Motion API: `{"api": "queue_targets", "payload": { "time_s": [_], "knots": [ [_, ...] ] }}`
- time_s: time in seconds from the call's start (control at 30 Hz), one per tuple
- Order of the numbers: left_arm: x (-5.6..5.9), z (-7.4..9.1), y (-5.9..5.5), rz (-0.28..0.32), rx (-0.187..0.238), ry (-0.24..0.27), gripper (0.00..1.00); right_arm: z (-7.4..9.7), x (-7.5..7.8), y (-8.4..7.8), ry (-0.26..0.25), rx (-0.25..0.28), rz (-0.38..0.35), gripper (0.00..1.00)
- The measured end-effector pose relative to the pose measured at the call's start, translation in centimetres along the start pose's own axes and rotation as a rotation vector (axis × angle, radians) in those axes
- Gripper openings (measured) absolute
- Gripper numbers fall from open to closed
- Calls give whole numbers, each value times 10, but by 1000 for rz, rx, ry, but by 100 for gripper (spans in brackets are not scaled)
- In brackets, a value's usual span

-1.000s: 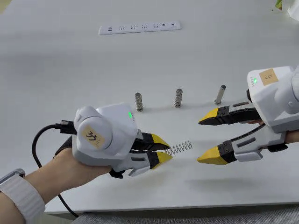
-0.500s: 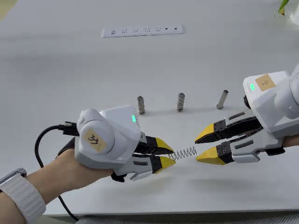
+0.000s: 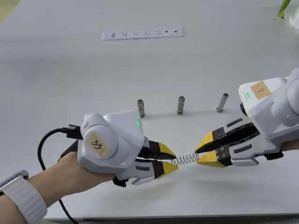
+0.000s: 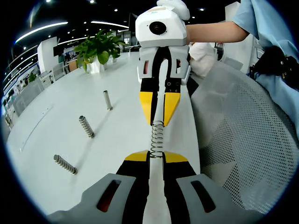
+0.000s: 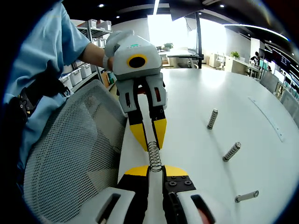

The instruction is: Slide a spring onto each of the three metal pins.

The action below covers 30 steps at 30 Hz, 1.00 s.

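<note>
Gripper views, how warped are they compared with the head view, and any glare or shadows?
Head view: undistorted, evenly lit, faint shadows beside the bare pin on the table. Left gripper view: fisheye curves the table edge, yet the spring is sharp. Right gripper view: same bending, plus a blown-out window at the top.

The white table [image 3: 56, 84] carries a power strip [image 3: 142, 33] at its far side. Three upright pins stand in a mid-table row. The left pin [image 3: 140, 108] and middle pin [image 3: 180, 105] each carry a fitted spring [image 3: 180, 101]. The right pin [image 3: 222, 102] is bare. A potted plant [image 4: 100, 49] stands at the far right.
</note>
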<state>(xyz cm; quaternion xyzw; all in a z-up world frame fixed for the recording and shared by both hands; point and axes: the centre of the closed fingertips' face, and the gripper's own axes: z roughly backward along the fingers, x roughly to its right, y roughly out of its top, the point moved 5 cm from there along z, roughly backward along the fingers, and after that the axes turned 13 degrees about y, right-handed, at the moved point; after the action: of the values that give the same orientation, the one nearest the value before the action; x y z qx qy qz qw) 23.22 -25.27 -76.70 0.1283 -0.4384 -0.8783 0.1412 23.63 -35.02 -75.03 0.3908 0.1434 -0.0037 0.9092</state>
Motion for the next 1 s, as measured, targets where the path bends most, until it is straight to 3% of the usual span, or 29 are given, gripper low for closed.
{"api": "queue_targets", "payload": {
  "time_s": [0.13,0.6,1.0],
  "knots": [
    [1,-2,0,8,-9,0,6,-1,-2,4,-12,-59,48,6],
    [4,-7,0,27,-19,-8,6,5,-8,22,-31,-68,112,6],
    [6,-8,2,24,-10,-9,6,7,-5,18,-35,-77,112,7]
  ]
}}
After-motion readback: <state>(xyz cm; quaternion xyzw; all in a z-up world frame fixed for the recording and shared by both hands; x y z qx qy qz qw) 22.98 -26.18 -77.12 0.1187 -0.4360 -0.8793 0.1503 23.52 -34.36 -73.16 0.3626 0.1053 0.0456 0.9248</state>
